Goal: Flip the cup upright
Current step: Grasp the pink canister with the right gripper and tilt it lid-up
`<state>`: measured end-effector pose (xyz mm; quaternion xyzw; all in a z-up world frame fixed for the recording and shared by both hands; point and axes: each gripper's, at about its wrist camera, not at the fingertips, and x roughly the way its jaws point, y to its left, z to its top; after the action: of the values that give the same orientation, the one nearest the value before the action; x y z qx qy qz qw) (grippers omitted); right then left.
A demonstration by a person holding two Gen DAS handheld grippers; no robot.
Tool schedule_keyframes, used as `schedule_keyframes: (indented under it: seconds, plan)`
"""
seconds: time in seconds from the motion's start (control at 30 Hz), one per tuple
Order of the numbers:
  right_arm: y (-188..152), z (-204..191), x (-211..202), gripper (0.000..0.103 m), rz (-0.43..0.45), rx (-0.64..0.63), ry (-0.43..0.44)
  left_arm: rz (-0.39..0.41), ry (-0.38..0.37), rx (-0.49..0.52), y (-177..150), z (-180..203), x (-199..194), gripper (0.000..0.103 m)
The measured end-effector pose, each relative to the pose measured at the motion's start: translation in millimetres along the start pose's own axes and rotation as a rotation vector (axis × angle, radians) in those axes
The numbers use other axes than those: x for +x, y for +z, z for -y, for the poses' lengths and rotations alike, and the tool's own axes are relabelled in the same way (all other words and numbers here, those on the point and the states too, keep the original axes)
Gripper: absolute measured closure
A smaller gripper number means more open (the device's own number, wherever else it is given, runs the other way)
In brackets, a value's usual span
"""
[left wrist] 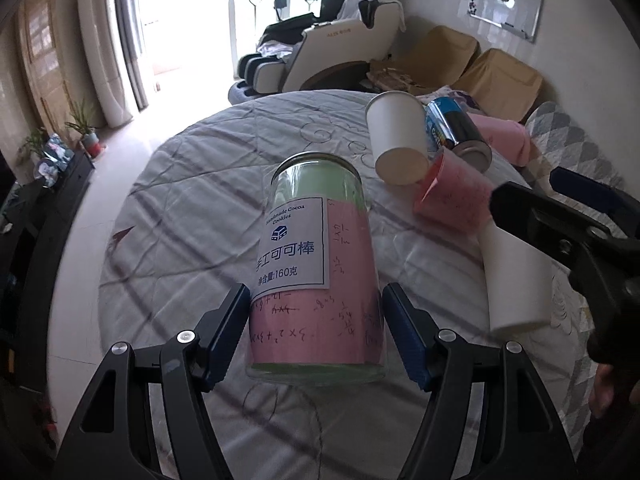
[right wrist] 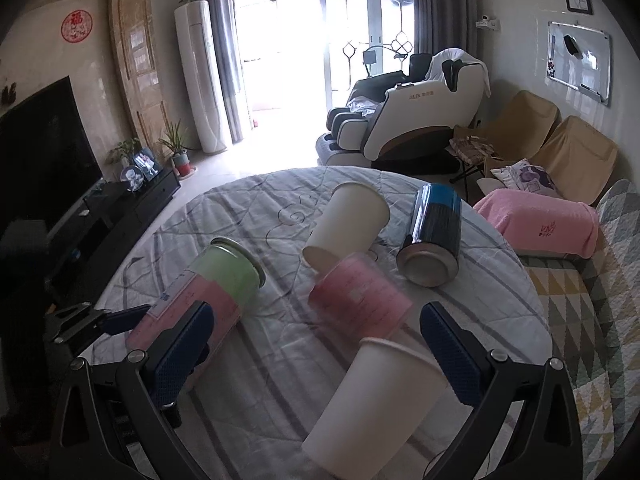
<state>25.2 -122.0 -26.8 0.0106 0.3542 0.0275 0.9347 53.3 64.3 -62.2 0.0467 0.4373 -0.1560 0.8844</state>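
The left hand-held gripper (left wrist: 316, 336) brackets the jar (left wrist: 316, 264) lying at 12 o'clock, jaws spread, not yet clenched. The right hand-held gripper (right wrist: 316, 364), also released, straddles a paper cup (right wrist: 376, 404). Next, probably: clamp and tip up.

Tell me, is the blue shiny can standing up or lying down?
Lying down. The blue can rests on its side on the bedspread, its silver end facing the camera.
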Motion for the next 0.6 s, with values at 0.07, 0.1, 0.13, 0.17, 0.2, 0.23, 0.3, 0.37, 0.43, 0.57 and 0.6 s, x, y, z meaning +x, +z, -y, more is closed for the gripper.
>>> schedule_keyframes:
  seconds: [0.07,0.1,0.13,0.17,0.2,0.23,0.3,0.37,0.43,0.57,0.6]
  plan:
    - [-2.8,-3.4,-1.4,0.000,-0.005,-0.004,-0.006,0.003,0.000,-0.001,-4.8,0.8,-4.7,0.033]
    - [-3.9,-4.8,-1.7,0.000,-0.007,-0.005,-0.010,0.001,-0.008,-0.006,-7.9,0.3,-7.3,0.033]
    - [-5.3,-5.9,-2.1,0.000,-0.010,-0.005,-0.014,-0.001,-0.011,-0.008,-10.6,0.7,-8.8,0.033]
    - [-6.5,-6.7,-3.0,0.000,-0.015,-0.003,-0.018,-0.001,-0.012,-0.009,-13.5,0.5,-10.8,0.033]
    - [-8.1,-7.6,-4.3,0.000,-0.015,-0.001,-0.018,-0.001,-0.011,-0.011,-16.0,0.2,-12.2,0.033]
    - [-9.1,-8.8,-5.3,0.000,-0.014,0.001,-0.018,-0.002,-0.010,-0.011,-18.2,0.1,-13.1,0.033]
    - [-10.0,-10.6,-4.7,0.000,-0.025,0.010,-0.011,-0.003,-0.018,-0.019,-21.9,-2.8,-15.6,0.029]
    - [-10.4,-11.3,-2.6,0.000,-0.046,0.030,0.019,0.008,-0.037,-0.032,-24.5,-4.9,-20.8,0.024]
    - [-8.3,-12.5,0.6,0.000,-0.071,0.069,0.075,0.043,-0.020,-0.031,-26.1,-5.0,-28.7,0.013]
    - [-4.1,-19.1,12.4,0.000,-0.148,0.168,0.190,0.095,-0.015,-0.021,-28.7,-10.0,-42.5,0.009]
    - [-3.1,-21.1,16.2,0.000,-0.174,0.195,0.212,0.095,-0.021,-0.028,-29.9,-13.0,-43.3,0.009]
